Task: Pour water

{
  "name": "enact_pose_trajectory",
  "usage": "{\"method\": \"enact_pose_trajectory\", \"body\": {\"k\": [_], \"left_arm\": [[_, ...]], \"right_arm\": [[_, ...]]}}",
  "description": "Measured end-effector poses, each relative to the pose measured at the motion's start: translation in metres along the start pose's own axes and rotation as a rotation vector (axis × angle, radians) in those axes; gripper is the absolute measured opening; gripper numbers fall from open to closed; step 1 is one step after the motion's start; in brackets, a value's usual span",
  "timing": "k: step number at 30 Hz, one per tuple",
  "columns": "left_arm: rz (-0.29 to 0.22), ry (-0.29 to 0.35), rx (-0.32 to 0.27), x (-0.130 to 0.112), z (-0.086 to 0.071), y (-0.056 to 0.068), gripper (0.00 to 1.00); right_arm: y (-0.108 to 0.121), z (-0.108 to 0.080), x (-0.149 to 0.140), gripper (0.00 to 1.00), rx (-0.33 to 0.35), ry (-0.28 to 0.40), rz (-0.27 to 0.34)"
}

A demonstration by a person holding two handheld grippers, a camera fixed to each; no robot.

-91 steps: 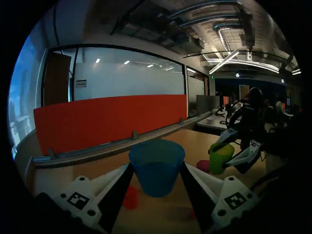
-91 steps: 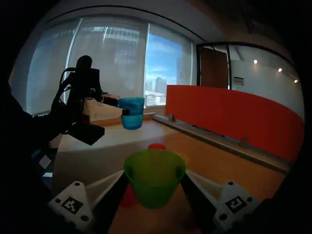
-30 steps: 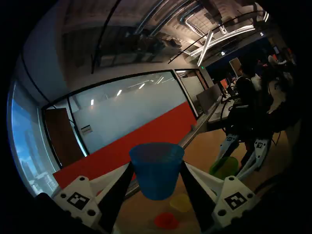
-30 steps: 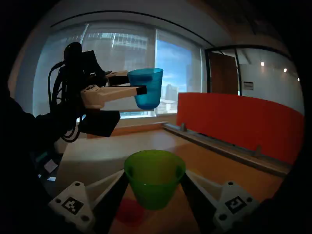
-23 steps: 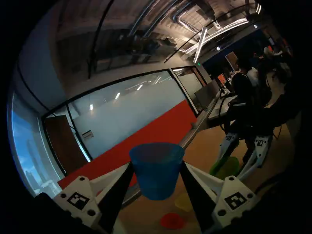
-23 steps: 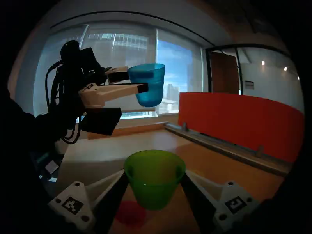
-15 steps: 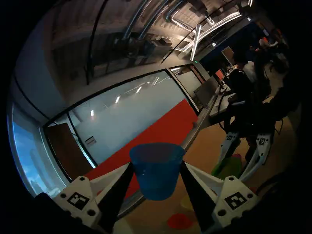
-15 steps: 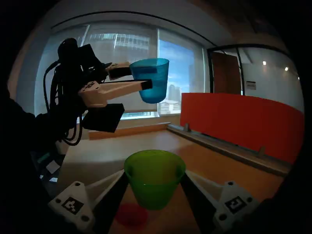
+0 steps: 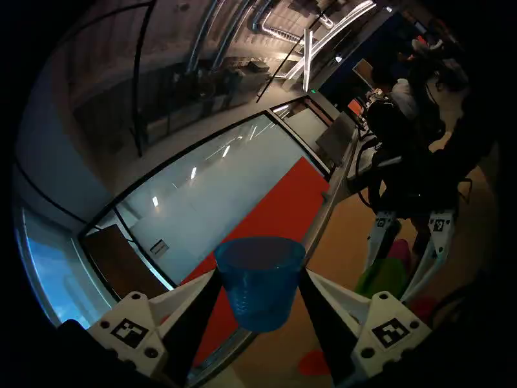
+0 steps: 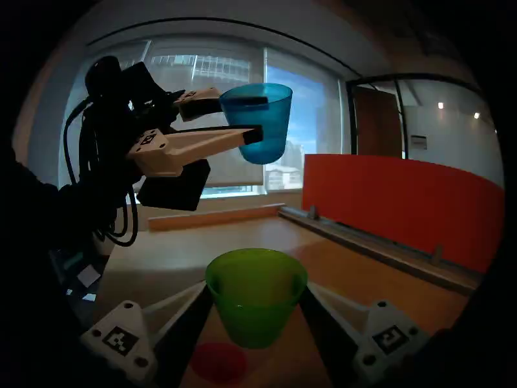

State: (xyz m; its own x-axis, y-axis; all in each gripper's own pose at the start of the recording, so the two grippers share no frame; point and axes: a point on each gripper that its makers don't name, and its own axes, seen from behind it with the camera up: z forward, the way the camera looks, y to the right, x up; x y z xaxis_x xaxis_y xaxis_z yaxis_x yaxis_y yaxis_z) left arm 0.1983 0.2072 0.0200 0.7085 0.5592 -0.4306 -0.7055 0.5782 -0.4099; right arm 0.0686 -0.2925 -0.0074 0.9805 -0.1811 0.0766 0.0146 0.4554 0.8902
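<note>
Where the right gripper view looks across the room, we see a pale wooden table [image 10: 362,271] running from six toward three o'clock, an orange partition [image 10: 413,200] along its far edge at three o'clock, and a bright window [image 10: 304,97] at twelve. Our left gripper view is tilted, with ceiling pipes [image 9: 213,39] at twelve o'clock. We find the left gripper [image 9: 260,279] pinching a blue cup [image 9: 260,297], one finger on each side wall, at six o'clock of its view. From the right gripper view that cup hangs at twelve o'clock, higher than the green cup [image 10: 256,307], which the right gripper [image 10: 256,288] clamps between both fingers at six o'clock. Both cups are translucent plastic, tapered and round-rimmed, the blue one faintly ribbed.
</note>
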Motion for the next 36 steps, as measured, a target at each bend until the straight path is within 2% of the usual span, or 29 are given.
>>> {"method": "enact_pose_trajectory", "body": {"k": [10,36], "left_arm": [[0.041,-0.002,0.003,0.0018,0.0026,0.0023,0.83],[0.211,0.004,0.003,0.0069,0.008,0.0086,0.83]], "right_arm": [[-0.0024,0.0037,0.0023,0.89,0.008,0.005,-0.01],[-0.0036,0.0062,0.0051,0.89,0.016,0.004,-0.015]]}}
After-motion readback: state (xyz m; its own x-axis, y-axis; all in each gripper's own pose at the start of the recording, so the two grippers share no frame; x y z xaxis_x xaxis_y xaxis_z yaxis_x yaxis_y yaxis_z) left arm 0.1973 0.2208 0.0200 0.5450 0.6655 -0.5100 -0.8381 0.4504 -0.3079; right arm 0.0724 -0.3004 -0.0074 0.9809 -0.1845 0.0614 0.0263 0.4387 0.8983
